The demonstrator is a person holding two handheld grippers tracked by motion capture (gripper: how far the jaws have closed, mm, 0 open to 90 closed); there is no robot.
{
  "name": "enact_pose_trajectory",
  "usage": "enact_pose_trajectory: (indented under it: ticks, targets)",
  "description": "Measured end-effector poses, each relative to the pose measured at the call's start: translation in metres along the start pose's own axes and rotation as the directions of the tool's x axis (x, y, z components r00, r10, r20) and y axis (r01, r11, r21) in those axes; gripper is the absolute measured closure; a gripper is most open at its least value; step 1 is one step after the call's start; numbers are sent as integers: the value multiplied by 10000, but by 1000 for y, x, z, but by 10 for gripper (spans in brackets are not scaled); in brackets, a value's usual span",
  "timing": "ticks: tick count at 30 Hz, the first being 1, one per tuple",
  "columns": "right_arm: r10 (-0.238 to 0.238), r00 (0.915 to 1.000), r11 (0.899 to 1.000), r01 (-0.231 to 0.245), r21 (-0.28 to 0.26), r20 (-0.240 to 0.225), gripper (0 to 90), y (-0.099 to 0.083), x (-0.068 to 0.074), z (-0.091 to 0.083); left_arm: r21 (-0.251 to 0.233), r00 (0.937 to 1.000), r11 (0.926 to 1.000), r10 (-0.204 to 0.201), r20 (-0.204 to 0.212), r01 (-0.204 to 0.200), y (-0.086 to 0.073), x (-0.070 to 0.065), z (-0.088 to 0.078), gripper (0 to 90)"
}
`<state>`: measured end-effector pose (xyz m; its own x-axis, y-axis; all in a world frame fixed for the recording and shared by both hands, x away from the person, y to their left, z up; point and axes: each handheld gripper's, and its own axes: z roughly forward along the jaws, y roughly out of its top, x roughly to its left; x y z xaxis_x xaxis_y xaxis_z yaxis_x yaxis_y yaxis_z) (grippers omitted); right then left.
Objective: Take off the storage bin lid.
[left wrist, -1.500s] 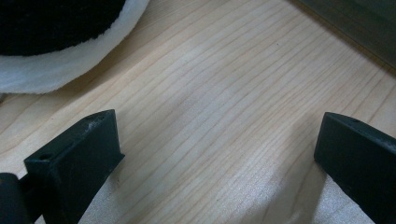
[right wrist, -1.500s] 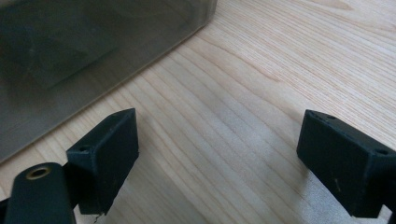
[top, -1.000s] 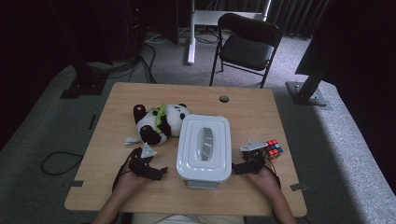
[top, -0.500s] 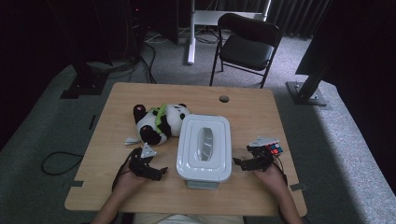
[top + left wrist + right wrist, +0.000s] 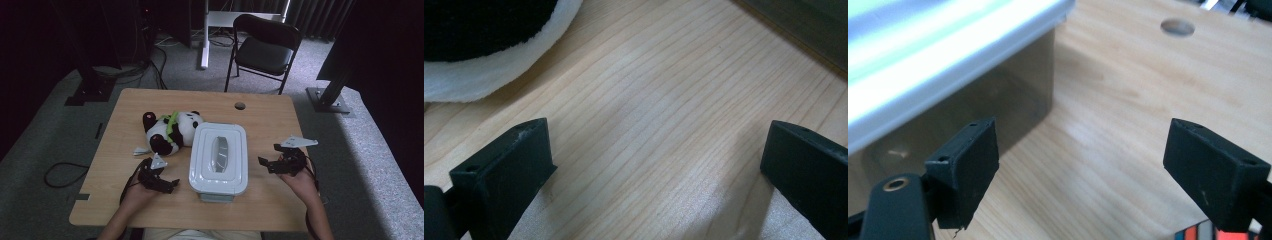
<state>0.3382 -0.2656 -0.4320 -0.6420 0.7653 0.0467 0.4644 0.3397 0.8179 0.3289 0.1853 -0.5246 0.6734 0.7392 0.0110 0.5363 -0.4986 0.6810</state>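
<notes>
While both the left gripper (image 5: 167, 182) and right gripper (image 5: 265, 162) gape wide, a lidded box (image 5: 219, 157) sits on the wooden table (image 5: 280, 120) before a black chair (image 5: 265, 47).

The right gripper (image 5: 1083, 172) has its two black jaws spread wide, with bare wood of the desk (image 5: 1108, 125) between them — nothing is held. The left-hand jaw stands just beside the translucent wall of a lidded box (image 5: 948, 120); whether it touches the wall cannot be told. The box's pale lid (image 5: 943, 45) overhangs at the upper left, bright with glare. Far off toward the desk's far edge sits a round cable hole (image 5: 1177, 27). At the bottom right corner, under the other jaw, a sliver of a coloured cube (image 5: 1205, 233) peeks out — red and white squares, mostly cut off
</notes>
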Motion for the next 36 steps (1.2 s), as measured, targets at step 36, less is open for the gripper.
enact_pose_trajectory:
  ticks: [36]
  targets:
    - [-1441,9454,9884,1230,-894,-2923,136,44,102,40,1,10000,10000,-2,0,2,0,0,0,9]
